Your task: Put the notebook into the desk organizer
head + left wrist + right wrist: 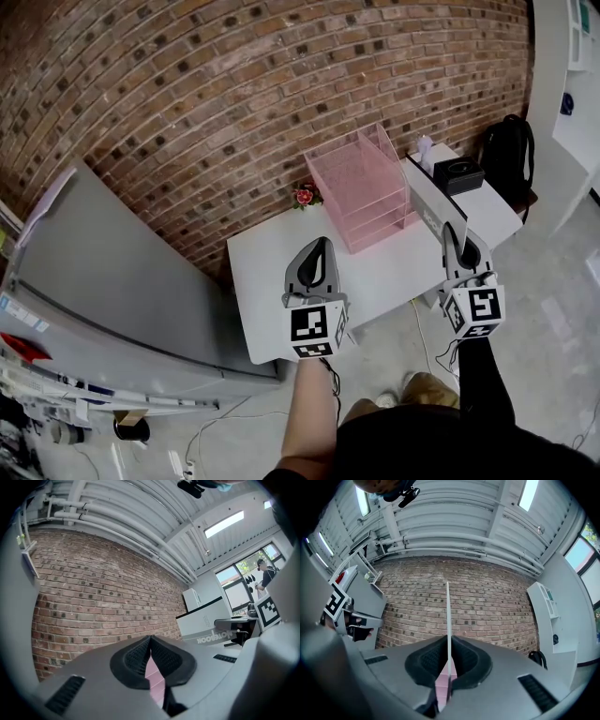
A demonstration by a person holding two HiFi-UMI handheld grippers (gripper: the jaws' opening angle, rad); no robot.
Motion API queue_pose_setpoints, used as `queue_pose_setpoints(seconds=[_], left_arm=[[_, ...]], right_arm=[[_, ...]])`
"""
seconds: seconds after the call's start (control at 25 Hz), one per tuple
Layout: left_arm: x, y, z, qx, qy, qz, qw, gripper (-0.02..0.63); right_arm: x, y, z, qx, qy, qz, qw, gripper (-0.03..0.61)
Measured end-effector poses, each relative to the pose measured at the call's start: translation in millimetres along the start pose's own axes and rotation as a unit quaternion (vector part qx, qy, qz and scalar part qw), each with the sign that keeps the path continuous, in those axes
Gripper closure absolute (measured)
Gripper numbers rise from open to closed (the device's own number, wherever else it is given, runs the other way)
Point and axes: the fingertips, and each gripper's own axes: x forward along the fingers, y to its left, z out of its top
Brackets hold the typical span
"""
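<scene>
Notebook point(433, 199): thin, flat, rigid; white/grey cover w/ dark strip along one edge, print "NOTEBOOK" legible in left gripper view. Stands upright, edge-on, in R claw point(448, 643), pads clamped on lower edge.
L claw point(150, 639): pads together, nothing gripped.
Desk organizer point(361, 192): pink wire mesh, tiered trays, ahead of & between both claws, on white desk point(272, 272); notebook outside it.
Brick wall point(234, 94) beyond.

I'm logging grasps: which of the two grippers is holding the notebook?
The right gripper: its jaws are shut on the notebook, held edge-on between them. The left gripper is shut with nothing in it.
</scene>
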Motion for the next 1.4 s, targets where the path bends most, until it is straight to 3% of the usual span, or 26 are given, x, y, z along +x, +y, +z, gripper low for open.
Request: queue_pose_setpoints(seconds=[0.36,0.92,1.4], left_arm=[[34,0,-23,-0.001,0.019,0.006,0.9998,0.598],[134,23,-43,0.003,0.039,0.035,0.9986,0.598],[189,31,-57,0.015,0.051,0.081,0.9953,0.598]], right_arm=[[31,-15,-14,-0.002,-0.001,0.009,1.000,0.552],[146,-47,-42,0.013,-0.006,0.051,0.999,0.552],[211,-71,-74,0.034,0.000,0.091,0.995,0.552]])
